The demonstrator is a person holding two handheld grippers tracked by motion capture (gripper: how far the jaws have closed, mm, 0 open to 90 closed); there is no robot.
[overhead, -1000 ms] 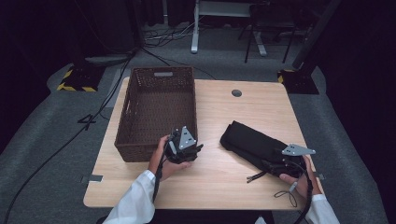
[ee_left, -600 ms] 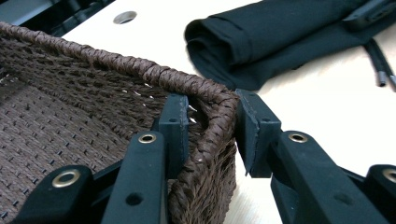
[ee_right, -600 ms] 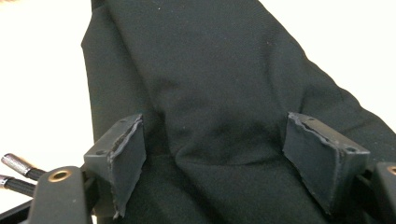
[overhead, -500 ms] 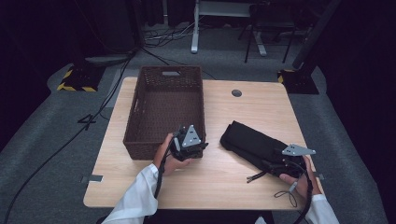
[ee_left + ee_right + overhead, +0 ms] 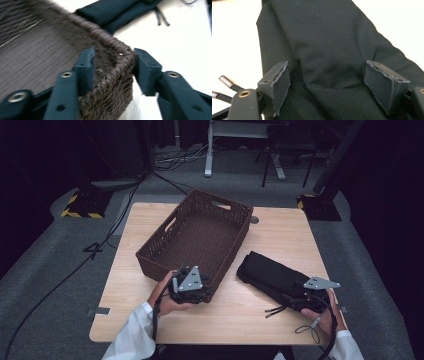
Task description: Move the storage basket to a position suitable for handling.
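My left tongs (image 5: 112,72) straddle the basket (image 5: 197,237) near corner to swing it, jaws just reopening, loose; right tongs (image 5: 325,87) spread over the black cloth (image 5: 329,45), steadying it.

left hand-held gripper (image 5: 197,292) – jaws just opening | right hand-held gripper (image 5: 300,301) – jaws apart

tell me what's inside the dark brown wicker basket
The dark brown wicker basket holds nothing on its visible woven floor. One of the left gripper's jaws reaches inside its near corner. That gripper hides the floor just behind that corner.
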